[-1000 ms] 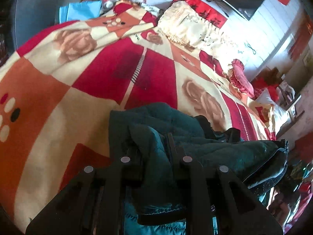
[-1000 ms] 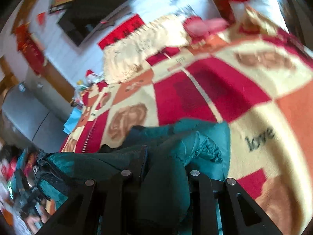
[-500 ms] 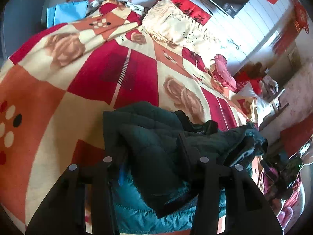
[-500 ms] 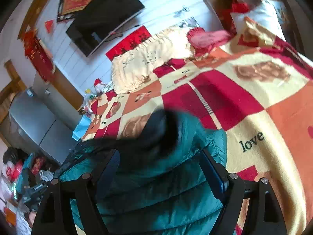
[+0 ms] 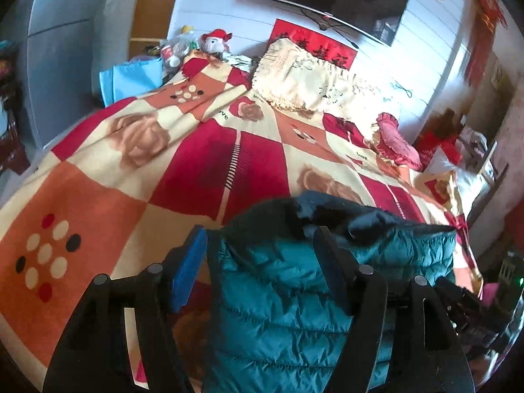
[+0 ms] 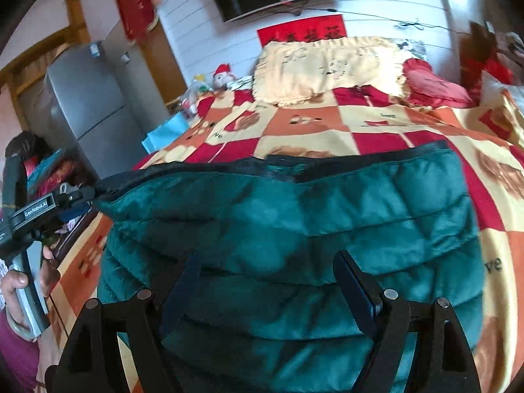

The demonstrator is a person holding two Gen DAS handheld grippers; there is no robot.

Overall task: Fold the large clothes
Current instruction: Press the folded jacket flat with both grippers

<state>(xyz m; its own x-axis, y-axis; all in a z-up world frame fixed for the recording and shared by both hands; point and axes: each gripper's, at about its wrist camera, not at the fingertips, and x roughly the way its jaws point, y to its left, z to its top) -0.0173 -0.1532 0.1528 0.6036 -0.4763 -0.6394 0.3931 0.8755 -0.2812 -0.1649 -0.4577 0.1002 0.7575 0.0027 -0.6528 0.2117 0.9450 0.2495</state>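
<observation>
My left claw (image 5: 258,245) just opening, pads off fabric, so fold stays put. My right claw (image 6: 265,268) spread above, empty. Teal jacket (image 6: 294,229) lies folded on bed (image 5: 114,180), near edge, for next fold.
</observation>
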